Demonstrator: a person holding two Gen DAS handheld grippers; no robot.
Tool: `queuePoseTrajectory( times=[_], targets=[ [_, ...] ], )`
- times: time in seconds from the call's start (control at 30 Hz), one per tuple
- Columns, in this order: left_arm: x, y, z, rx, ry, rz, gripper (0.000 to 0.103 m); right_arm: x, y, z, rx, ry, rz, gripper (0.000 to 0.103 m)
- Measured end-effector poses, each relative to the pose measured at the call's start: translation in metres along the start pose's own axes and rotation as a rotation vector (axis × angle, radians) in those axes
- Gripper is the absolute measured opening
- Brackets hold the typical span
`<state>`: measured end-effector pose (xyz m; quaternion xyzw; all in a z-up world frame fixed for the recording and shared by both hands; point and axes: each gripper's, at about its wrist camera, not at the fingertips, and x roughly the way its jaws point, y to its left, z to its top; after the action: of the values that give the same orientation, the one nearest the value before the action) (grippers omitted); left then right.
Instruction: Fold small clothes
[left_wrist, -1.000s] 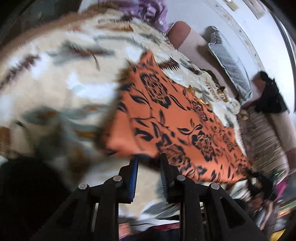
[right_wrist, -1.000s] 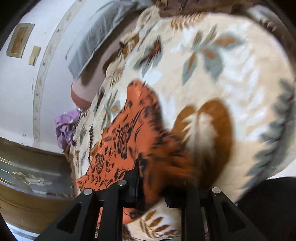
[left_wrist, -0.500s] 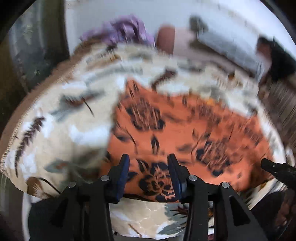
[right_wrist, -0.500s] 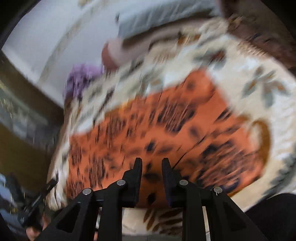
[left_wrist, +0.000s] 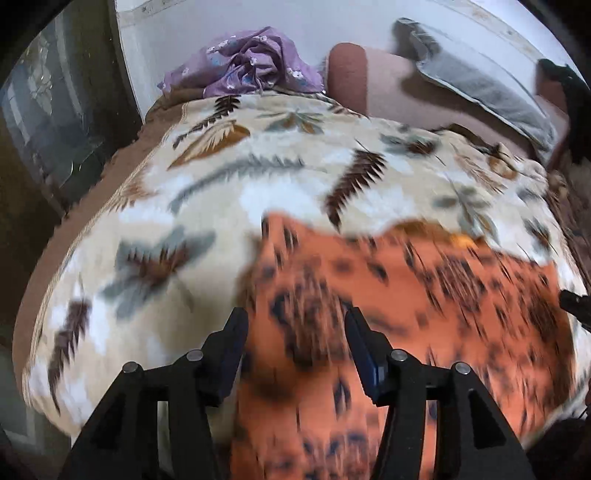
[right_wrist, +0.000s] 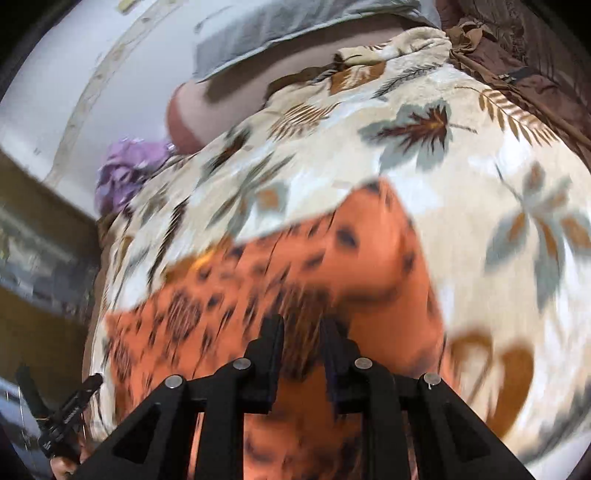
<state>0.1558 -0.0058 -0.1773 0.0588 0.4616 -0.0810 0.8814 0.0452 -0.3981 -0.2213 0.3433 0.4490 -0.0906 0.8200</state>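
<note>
An orange cloth with a black flower print (left_wrist: 443, 295) lies spread on a cream leaf-patterned blanket (left_wrist: 184, 206), blurred by motion. My left gripper (left_wrist: 295, 317) hovers over the cloth's left part. Its jaws are opening and nothing is pinched between them. In the right wrist view the same orange cloth (right_wrist: 221, 295) bulges up toward my right gripper (right_wrist: 302, 325), whose jaws stand narrow with a dark smear of cloth between them. A finger of the left gripper (right_wrist: 70, 413) shows at the bottom left.
A crumpled purple garment (left_wrist: 255, 62) lies at the blanket's far end by the white wall. A pinkish bolster (left_wrist: 347, 74) and a grey pillow (left_wrist: 480, 88) sit behind. Dark furniture (left_wrist: 55, 110) stands on the left. The blanket (right_wrist: 498, 166) extends right of the cloth.
The left jaws have opened and let go of the cloth's corner, and that gripper now sits over the cloth. Both views have swung round. The right jaws stay narrow on the cloth.
</note>
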Motion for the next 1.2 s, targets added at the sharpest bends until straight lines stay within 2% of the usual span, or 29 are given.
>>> queuePoseTrajectory(
  times=[0.1,0.2,0.23,0.3,0.4,0.5,0.57,0.73,0.83,0.9,0.97,1.0,1.07,1.13,1.2],
  targets=[
    [0.049,0.002,0.031,-0.041,0.06,0.017,0.055,0.033,-0.019,0.028,0.046,0.04,-0.065,0.023],
    [0.091,0.003,0.037,-0.051,0.145,0.069,0.056,0.058,-0.035,0.038,0.084,0.056,-0.043,0.024],
    [0.104,0.006,0.036,-0.063,0.178,0.067,0.057,0.059,-0.036,0.039,0.084,0.05,-0.034,0.024],
    [0.11,0.014,0.033,-0.125,0.175,0.055,0.066,0.055,-0.038,0.041,0.102,0.058,-0.021,0.024],
    [0.095,0.013,0.03,-0.108,0.166,0.054,0.066,0.03,-0.034,0.032,0.094,0.049,0.004,0.024],
    [0.06,0.013,0.02,-0.097,0.114,0.043,0.065,0.0,-0.022,0.005,0.033,0.057,0.03,0.024],
    [0.032,0.005,0.005,-0.062,0.082,-0.02,0.065,-0.017,-0.015,-0.015,0.003,0.06,0.048,0.024],
    [-0.024,-0.022,-0.052,0.063,0.027,-0.08,0.065,-0.043,0.006,-0.074,-0.052,0.08,0.082,0.024],
    [-0.03,-0.03,-0.081,0.087,0.051,-0.057,0.065,-0.053,0.009,-0.099,-0.059,0.069,0.042,0.024],
    [-0.016,-0.035,-0.09,0.107,0.091,-0.052,0.065,-0.051,0.001,-0.111,-0.044,0.076,0.016,0.024],
    [0.003,-0.038,-0.102,0.118,0.151,0.001,0.066,-0.036,-0.01,-0.118,-0.039,0.12,-0.038,0.024],
    [0.004,-0.04,-0.104,0.127,0.138,0.012,0.067,-0.027,-0.016,-0.121,-0.039,0.142,-0.044,0.024],
    [-0.002,-0.047,-0.101,0.153,0.133,0.033,0.067,-0.033,-0.025,-0.121,0.01,0.117,0.014,0.024],
    [-0.012,-0.048,-0.096,0.149,0.115,0.001,0.067,-0.043,-0.033,-0.117,0.061,0.128,0.065,0.024],
    [-0.024,-0.05,-0.091,0.136,0.074,-0.013,0.067,-0.061,-0.046,-0.115,0.101,0.076,0.099,0.024]
  ],
)
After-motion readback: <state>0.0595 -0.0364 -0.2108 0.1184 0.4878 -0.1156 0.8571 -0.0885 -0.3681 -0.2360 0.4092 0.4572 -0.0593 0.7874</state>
